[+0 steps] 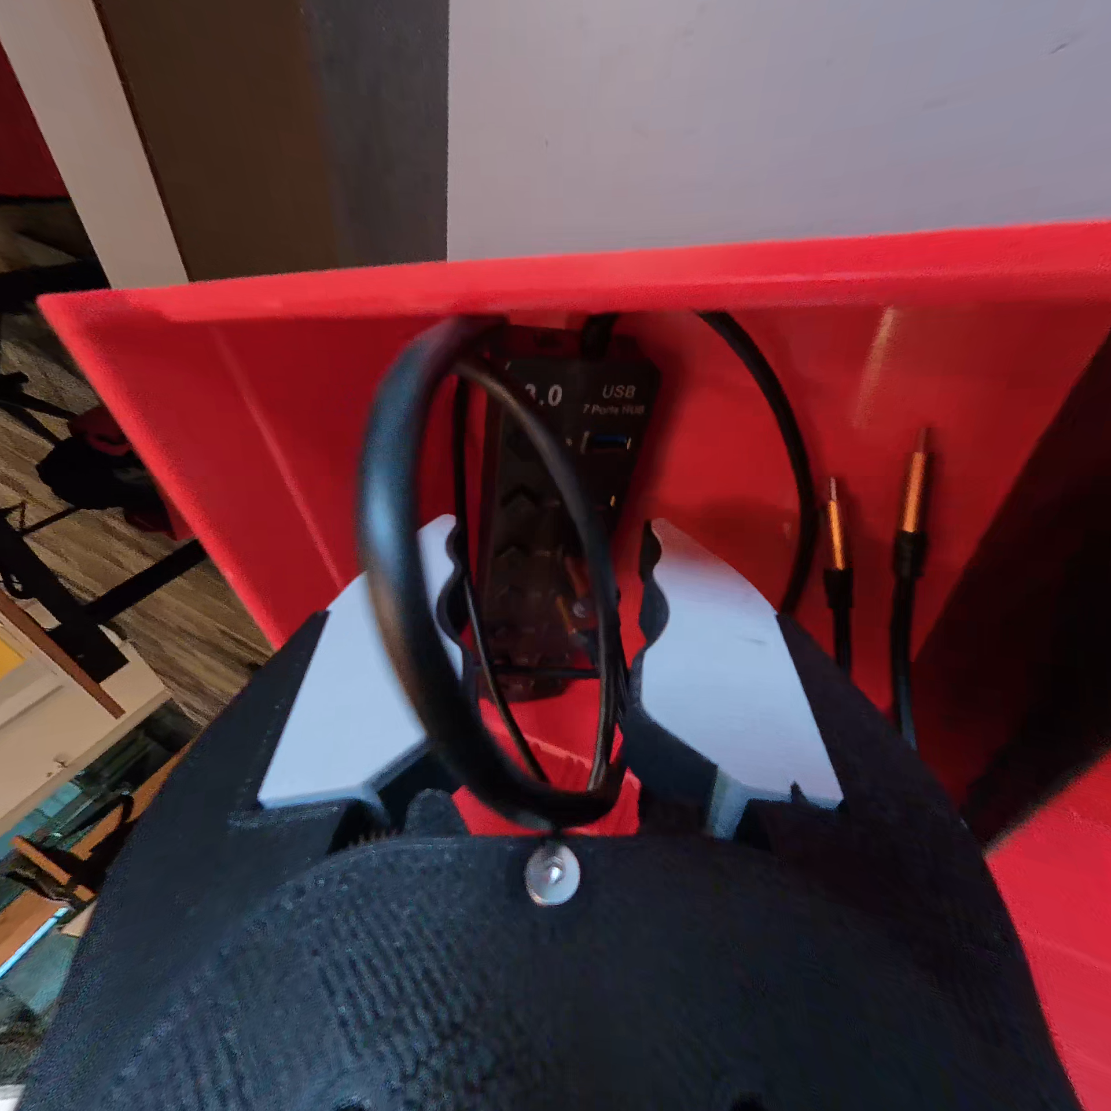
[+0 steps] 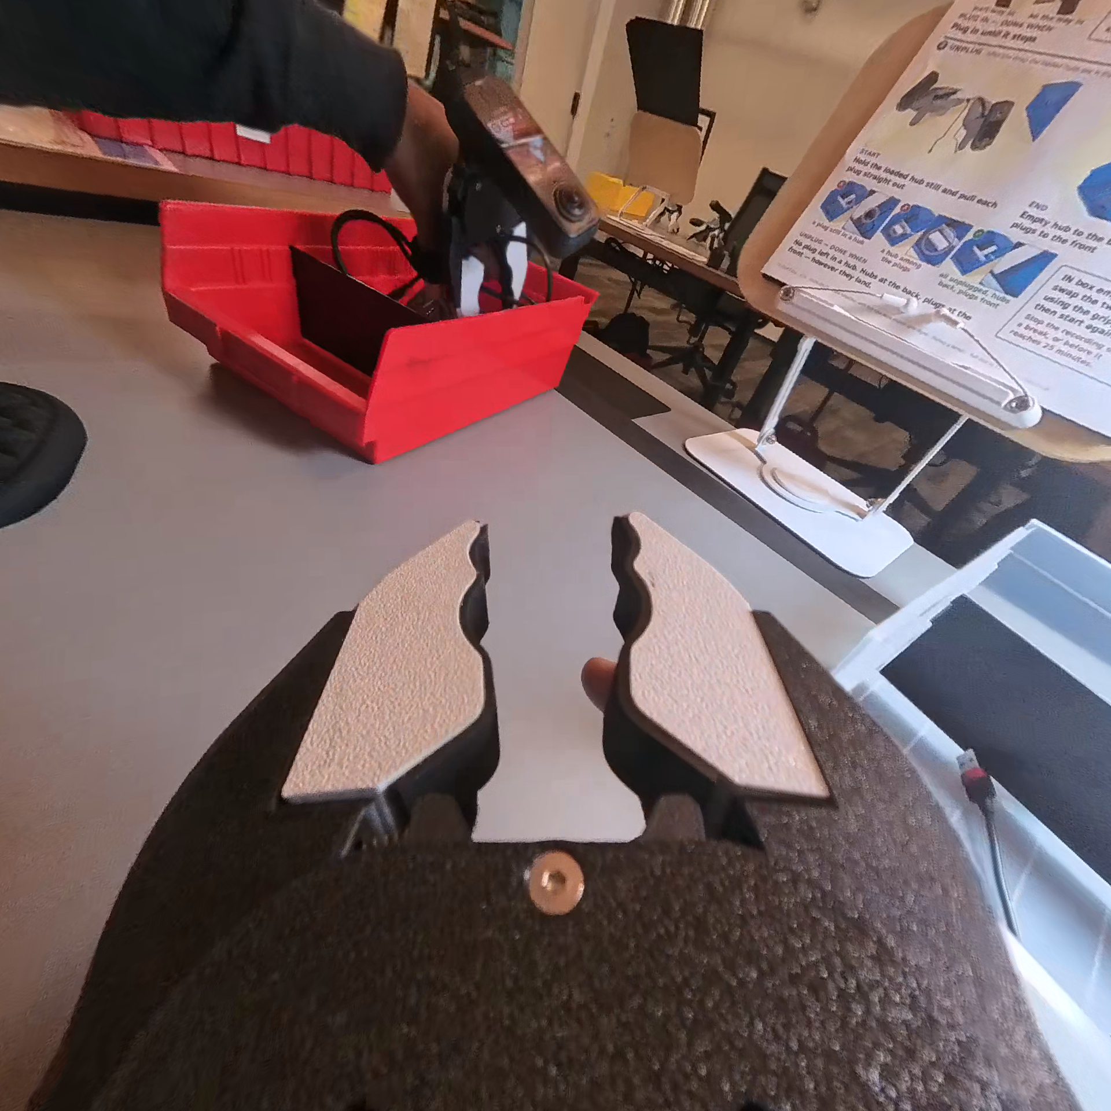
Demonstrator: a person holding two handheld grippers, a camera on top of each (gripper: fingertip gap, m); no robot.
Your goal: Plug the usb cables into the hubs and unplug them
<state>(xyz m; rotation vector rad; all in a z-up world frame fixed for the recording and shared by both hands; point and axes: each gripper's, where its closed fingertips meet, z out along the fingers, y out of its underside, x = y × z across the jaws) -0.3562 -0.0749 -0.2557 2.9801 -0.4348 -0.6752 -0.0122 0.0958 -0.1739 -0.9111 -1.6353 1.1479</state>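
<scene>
Left gripper [image 1: 550, 577] down inside red bin [image 1: 240, 421], jaws spread wide, nothing visibly clamped between the fingers. Black USB hub [image 1: 559, 541] flat on the bin floor at 12 o'clock from the gripper, lying lengthwise between the two white fingers [image 1: 709, 649]; one blue port visible near the hub's far end. Thick black cable loop [image 1: 391, 589] hanging in front of the lens at 11 o'clock, blurred, arcing over the left finger and down to the palm; thinner cable strands crossing over the hub. Cannot tell whether the loop touches the fingers. Two orange-barrelled plugs [image 1: 914, 493] lying at 2 o'clock on the bin floor, side by side, tips pointing to the far wall, black leads running back toward the camera. Black divider [image 1: 1052, 541] on the bin's right side at 3 o'clock.

Right gripper [image 2: 550, 541] over the grey table [image 2: 240, 601], jaws parted moderately, empty; a fingertip of the holding hand [image 2: 598, 679] peeking between them. Red bin [image 2: 475, 373] at 11 o'clock, well apart from the right gripper, with left gripper [image 2: 493, 282] dipped into it among black cables. Instruction sheet on a white stand [image 2: 799, 499] at 2 o'clock. Clear tub [image 2: 902, 631] at 4 o'clock, red-and-black USB plug [image 2: 974, 781] inside.
</scene>
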